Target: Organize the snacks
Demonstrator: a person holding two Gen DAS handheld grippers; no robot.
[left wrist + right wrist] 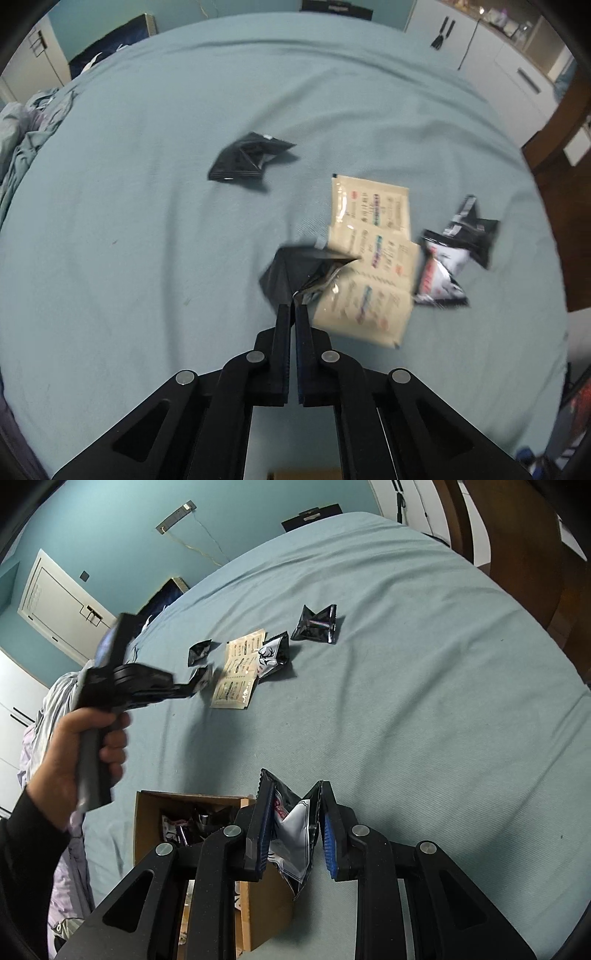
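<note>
Two tools are at work on the bed (147,221). In the left view, my left tool (293,306) is pinched nearly shut on the corner of a black snack pack (291,271), low over the bed beside the cream sachets (373,236). Another black pack (249,158) lies further off. In the right view, my right tool (291,794) squeezes a black and white snack bag (291,845) just by the cardboard box (147,805). The bags look light, crinkly and slippery, so I think gripping a sealed edge is best.
</note>
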